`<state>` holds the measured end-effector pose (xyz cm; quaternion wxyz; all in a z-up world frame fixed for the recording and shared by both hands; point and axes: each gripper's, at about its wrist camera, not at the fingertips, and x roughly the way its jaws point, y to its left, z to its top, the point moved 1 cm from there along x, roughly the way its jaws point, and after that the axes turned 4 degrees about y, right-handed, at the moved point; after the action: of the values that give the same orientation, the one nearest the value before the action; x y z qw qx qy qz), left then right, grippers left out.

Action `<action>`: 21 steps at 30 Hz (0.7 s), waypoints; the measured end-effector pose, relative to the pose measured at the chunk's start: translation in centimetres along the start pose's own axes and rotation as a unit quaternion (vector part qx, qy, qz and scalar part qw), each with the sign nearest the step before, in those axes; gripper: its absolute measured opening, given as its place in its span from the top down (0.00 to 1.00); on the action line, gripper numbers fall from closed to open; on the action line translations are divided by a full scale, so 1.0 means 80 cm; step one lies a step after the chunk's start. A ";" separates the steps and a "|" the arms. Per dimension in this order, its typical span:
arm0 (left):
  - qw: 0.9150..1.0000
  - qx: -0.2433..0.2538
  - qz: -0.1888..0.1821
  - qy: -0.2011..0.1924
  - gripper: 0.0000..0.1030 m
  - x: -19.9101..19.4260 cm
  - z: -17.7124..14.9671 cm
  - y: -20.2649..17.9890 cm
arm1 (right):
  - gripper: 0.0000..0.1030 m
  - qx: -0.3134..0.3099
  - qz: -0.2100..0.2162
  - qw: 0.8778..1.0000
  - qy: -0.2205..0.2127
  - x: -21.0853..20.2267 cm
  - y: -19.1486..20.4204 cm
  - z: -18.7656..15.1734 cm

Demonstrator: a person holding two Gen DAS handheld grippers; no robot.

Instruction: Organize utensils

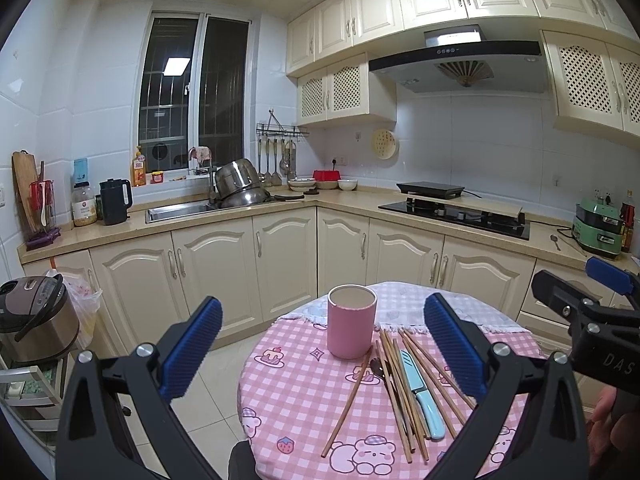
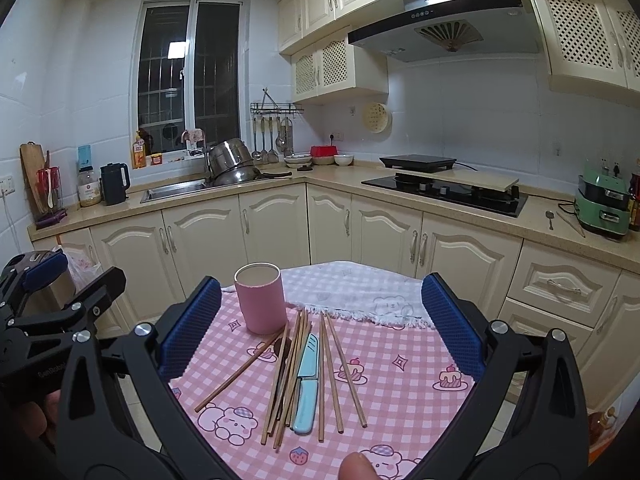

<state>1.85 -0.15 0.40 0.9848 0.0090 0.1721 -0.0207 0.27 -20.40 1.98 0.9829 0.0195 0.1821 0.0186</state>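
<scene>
Round table [image 2: 400, 344], pink checked cloth with cartoon prints, a white fringed cloth [image 2: 360, 292] over its far part: it bears every task item and stands in a kitchen with cream cabinets behind. Pink cup [image 2: 262, 300], 1, upright and empty as far as the rim shows, on the far left of the table; judged the holder into which the utensils go. Risk: it is tall and light-looking, so a stick pushed in at a slant or a finger brushing its wall could tip it. Chopsticks [image 2: 330, 372], several, wooden, fanned loosely near the middle of the table, some crossing, 1 [image 2: 240, 372] lying apart to the left at a slant with its far end close to the cup. Risk: round thin sticks lying flat may roll or slip from a pinch, and a grab into the fan could take 2 or drag neighbours off the near edge. Blue knife [image 2: 307, 384], 1, among the sticks, handle toward the near edge. Dark spoon [image 2: 280, 347], 1, mostly hidden under the sticks; hard to reach until they are cleared. Left gripper [image 1: 324, 344]: held above the near left of the table, aimed toward the cup, jaws spread wide, nothing between them. Right gripper [image 2: 322, 336]: held level above the near edge, aimed over the fan, jaws spread wide, empty; a fingertip [image 2: 356, 466] of the holding person shows at the bottom of its view.
</scene>
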 end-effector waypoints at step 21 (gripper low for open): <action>0.998 0.025 0.000 0.061 0.04 0.073 -0.021 0.005 | 0.05 -0.020 -0.005 0.999 0.043 0.058 0.004 -0.014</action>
<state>6.76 0.07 -3.16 0.9719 0.0346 0.2316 -0.0247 4.20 -19.87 -0.71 0.9744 -0.0017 0.2241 0.0181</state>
